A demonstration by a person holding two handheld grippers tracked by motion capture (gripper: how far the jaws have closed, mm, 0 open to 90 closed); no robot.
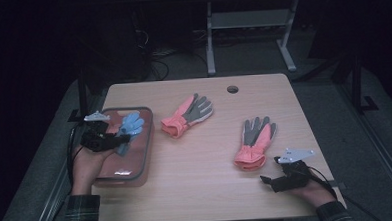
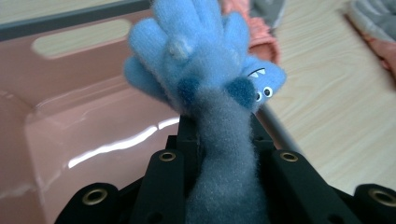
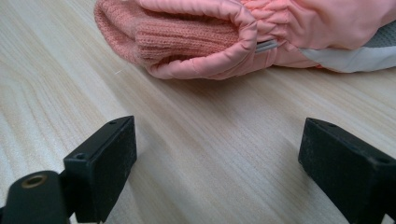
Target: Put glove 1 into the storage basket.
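1. As we read the high view, our left gripper (image 1: 116, 140) hangs over the pink tray (image 1: 145, 163) at the table's left edge, its jaws clenched on the grey cuff of a blue glove (image 1: 129, 127).
2. In the left gripper view the blue glove (image 2: 201, 60) points straight away from the jaws, cuff pinched between them and fingers fanned out ahead, so its long axis runs along the gripper's own line and out over the tray floor (image 2: 84, 135).
3. We judge that the coming move turns on this: the glove is already above the tray, fingers towards its far rim, so it only needs lowering and letting go.
4. Our right gripper (image 1: 273, 179) rests near the table's front right, jaws spread wide with nothing between them; in the right gripper view its pads (image 3: 112, 163) frame bare wood.
5. The nearer pink glove (image 1: 256, 143) lies just ahead of that gripper, its knitted cuff (image 3: 187, 39) turned towards the jaws and its fingers pointing away, so our right hand is the closer one.
6. The second pink glove (image 1: 186, 116) lies mid-table, between the two hands.
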